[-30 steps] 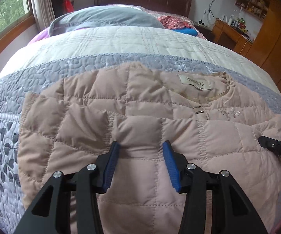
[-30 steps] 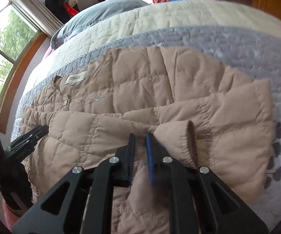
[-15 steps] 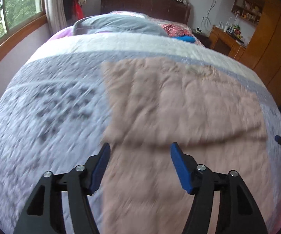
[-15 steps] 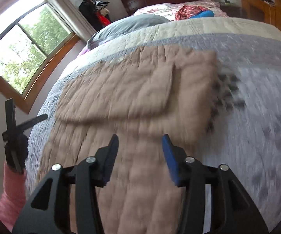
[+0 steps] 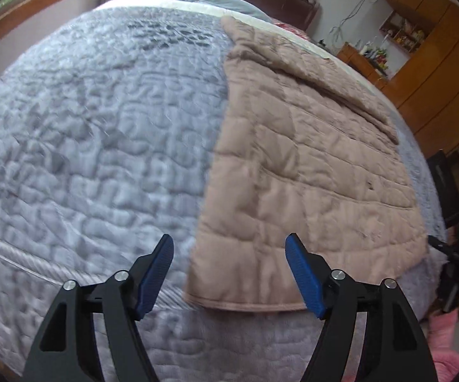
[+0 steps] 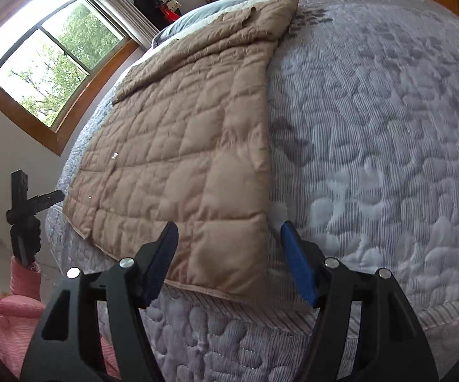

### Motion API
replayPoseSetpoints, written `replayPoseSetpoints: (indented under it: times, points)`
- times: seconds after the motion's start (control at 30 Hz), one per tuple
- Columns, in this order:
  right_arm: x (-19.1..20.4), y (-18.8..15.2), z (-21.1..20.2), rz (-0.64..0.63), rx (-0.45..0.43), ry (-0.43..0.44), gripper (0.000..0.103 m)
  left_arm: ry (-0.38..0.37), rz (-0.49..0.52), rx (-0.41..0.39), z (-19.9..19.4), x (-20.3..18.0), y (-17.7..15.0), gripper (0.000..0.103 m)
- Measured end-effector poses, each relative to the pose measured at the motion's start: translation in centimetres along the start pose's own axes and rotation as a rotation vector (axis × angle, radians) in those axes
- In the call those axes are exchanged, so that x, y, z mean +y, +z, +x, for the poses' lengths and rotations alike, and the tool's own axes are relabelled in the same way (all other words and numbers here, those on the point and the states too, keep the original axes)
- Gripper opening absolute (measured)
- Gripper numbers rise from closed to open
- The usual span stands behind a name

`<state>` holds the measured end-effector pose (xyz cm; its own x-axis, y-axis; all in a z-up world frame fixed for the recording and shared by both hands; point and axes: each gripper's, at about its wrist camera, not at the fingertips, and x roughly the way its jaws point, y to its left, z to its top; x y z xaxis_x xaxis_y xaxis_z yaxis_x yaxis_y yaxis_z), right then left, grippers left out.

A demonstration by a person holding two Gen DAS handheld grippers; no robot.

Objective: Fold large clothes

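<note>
Now that both sleeves lie folded in, our left claw (image 5: 229, 270) and right claw (image 6: 226, 254) are opening, empty, over the jacket (image 5: 309, 165) hem at lower frame.

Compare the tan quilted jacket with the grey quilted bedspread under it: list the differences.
The jacket is tan, the bedspread grey-lavender. The jacket's stitching forms square blocks; the bedspread's forms rounded pebble shapes with darker leaf prints. The jacket is a folded rectangle lying near the bed's edge; the bedspread lies spread out, extending well beyond it. Both are quilted fabric, and neither is gripped by a claw.
</note>
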<state>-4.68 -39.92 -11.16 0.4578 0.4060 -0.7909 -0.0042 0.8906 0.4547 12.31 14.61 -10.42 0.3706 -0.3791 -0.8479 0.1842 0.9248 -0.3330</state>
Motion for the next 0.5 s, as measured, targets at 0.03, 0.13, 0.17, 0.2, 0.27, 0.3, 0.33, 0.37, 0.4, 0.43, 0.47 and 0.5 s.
replayPoseSetpoints:
  times: [0.03,0.13,0.17,0.2,0.27,0.3,0.33,0.37,0.4,0.43,0.47,0.5]
  points:
    - [0.0,-0.1,0.2,0.001,0.002,-0.007,0.062,-0.013,0.005,0.006,0.3,-0.3,-0.3,0.073]
    - [0.4,-0.4,0.6,-0.012,-0.004,-0.002,0.043,0.007,0.023,0.029,1.8,-1.2,-0.7,0.071]
    - [0.5,-0.4,0.8,-0.009,0.002,0.009,0.040,0.021,0.025,0.035,2.2,-1.3,-1.0,0.069]
    - [0.4,-0.4,0.9,-0.007,0.002,0.003,0.031,0.042,0.024,0.035,2.5,-1.4,-1.0,0.065]
    - [0.5,-0.4,0.9,-0.014,0.004,-0.001,0.019,0.082,0.024,0.024,2.5,-1.6,-1.0,0.042]
    - [0.6,-0.6,0.7,-0.015,0.000,0.007,0.014,0.079,0.022,0.020,2.2,-1.6,-1.1,0.034]
    - [0.8,-0.7,0.3,-0.019,-0.012,0.009,0.012,0.070,0.014,0.015,2.0,-1.6,-1.1,0.023]
    - [0.9,-0.8,0.0,-0.023,-0.022,0.011,0.012,0.064,0.010,0.010,1.8,-1.6,-1.1,0.017]
    - [1.0,-0.9,-0.4,-0.024,-0.033,0.014,0.011,0.059,0.006,0.002,1.5,-1.6,-1.2,0.015]
    - [1.1,-1.0,-0.8,-0.023,-0.043,0.016,0.011,0.052,0.000,-0.008,1.2,-1.6,-1.3,0.012]
    - [1.2,-1.1,-1.1,-0.024,-0.049,0.018,0.011,0.047,-0.003,-0.020,0.8,-1.7,-1.4,0.010]
    - [1.3,-1.2,-1.4,-0.026,-0.054,0.019,0.011,0.044,-0.003,-0.031,0.4,-1.9,-1.5,0.010]
